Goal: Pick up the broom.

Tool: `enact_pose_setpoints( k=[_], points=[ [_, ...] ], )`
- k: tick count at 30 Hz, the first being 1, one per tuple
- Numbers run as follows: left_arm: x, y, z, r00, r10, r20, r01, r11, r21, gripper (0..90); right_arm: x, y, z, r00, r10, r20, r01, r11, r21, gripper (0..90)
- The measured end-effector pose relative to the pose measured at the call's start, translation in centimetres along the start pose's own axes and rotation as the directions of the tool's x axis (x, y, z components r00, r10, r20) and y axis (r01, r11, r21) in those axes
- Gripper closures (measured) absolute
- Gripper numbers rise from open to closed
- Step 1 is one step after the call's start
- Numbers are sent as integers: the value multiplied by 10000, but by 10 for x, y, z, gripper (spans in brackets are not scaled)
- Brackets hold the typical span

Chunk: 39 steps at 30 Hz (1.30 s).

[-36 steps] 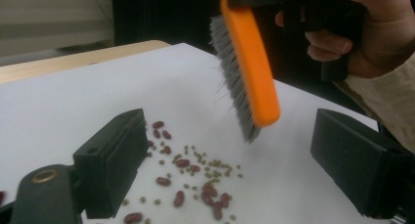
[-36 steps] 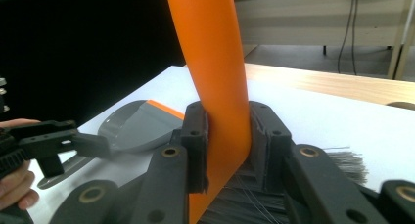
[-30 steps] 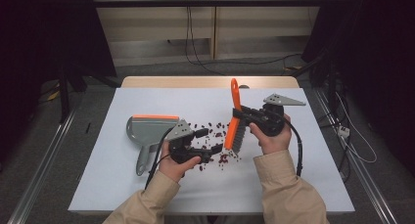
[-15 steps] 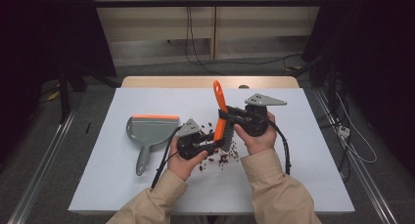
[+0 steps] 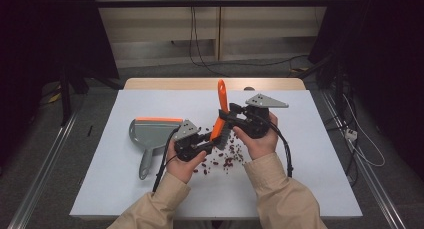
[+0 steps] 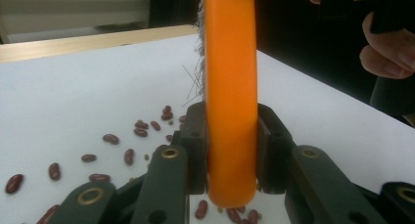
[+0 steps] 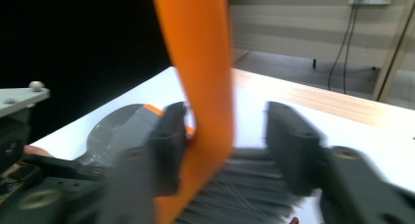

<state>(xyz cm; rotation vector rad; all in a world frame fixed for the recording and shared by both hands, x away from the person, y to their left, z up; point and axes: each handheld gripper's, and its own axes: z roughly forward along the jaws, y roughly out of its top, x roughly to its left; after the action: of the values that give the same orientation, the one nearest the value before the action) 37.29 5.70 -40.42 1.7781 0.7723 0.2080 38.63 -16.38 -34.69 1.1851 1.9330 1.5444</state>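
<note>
An orange-handled brush with dark bristles stands tilted over scattered red-brown beans on the white table. My left gripper is shut on the brush's lower end; in the left gripper view both pads clamp the orange handle. My right gripper sits higher on the brush. Its jaws have just been opening: in the right gripper view the handle lies against the left jaw, with a gap to the right jaw. The bristles show below.
A grey dustpan with an orange lip lies to the left of my left hand, handle toward the front. Beans lie spread near the table's middle. The white tabletop has bare room at right and front. Cables trail from both grippers.
The right hand carried the brush leftward to the left gripper, which closed on its lower end. The right gripper's jaws have since parted from the handle.
</note>
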Motion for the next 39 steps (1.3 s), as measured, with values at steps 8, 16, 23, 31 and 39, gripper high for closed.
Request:
enact_pose_setpoints(
  k=[8,16,23,31,39],
  points=[
    [6,2,-5,9992,-114,-394,105,9997,-227,706,2,-3,-2,9990,-127,434,133,9998,-137,283],
    [7,2,-6,9982,-170,-572,147,9990,-414,706,12,-12,6,9995,-59,310,53,9998,192,209],
    [6,1,-5,9973,-117,-725,83,9989,-468,706,20,-16,15,9990,55,453,-73,9992,395,211],
    [-6,0,-4,9919,555,-1142,-632,9959,-648,699,33,-22,32,9920,899,883,-971,9921,801,220],
    [-15,3,-8,9836,1114,-1416,-1253,9877,-938,651,35,-18,32,9764,2033,727,-2075,9767,556,483]
  ],
)
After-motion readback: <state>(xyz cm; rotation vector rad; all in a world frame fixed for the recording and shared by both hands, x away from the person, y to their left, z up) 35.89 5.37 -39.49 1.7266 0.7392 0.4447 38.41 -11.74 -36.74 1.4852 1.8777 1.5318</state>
